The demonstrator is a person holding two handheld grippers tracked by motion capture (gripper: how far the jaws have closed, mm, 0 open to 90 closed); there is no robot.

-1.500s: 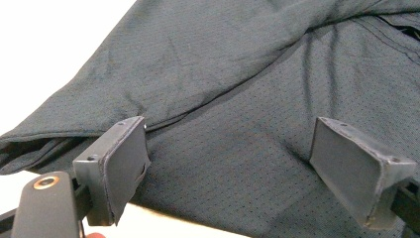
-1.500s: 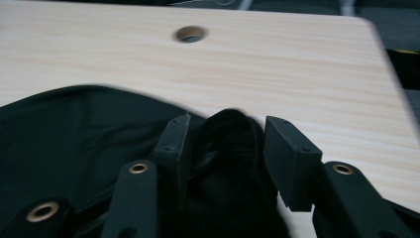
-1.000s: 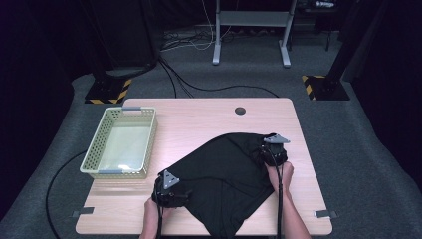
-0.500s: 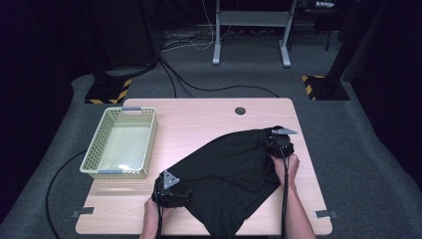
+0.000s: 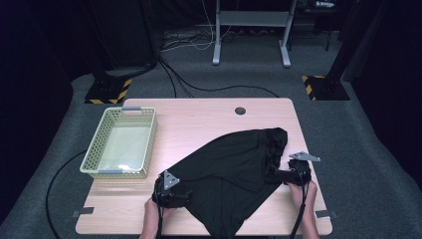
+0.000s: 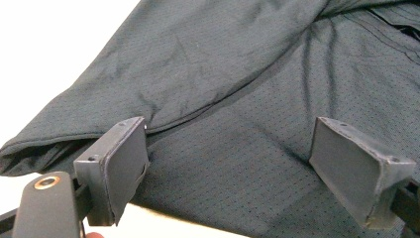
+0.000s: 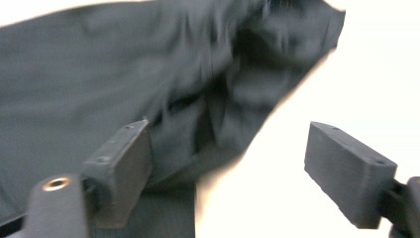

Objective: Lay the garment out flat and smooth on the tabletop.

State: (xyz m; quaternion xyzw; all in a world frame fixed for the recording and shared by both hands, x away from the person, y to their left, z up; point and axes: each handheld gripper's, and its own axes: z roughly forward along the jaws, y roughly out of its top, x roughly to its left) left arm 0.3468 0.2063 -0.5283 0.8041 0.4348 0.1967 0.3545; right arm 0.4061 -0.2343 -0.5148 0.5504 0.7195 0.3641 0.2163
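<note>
A black mesh garment (image 5: 234, 174) lies spread across the near right part of the wooden table (image 5: 199, 124). My left gripper (image 5: 171, 191) sits at the cloth's near left edge, open, its jaws wide apart just above the fabric (image 6: 237, 124). My right gripper (image 5: 291, 174) is at the cloth's right edge, below its bunched far corner (image 5: 273, 142). It is open too, with one jaw over the fabric (image 7: 124, 89) and the other over bare table; that view is blurred.
A pale green plastic basket (image 5: 122, 144) stands on the left side of the table. A round cable hole (image 5: 240, 110) is near the far edge. Cables and stand legs lie on the floor beyond the table.
My right gripper has come back toward the near edge and further right, leaving the cloth's far corner lying bunched on the table. The left gripper has stayed put.
</note>
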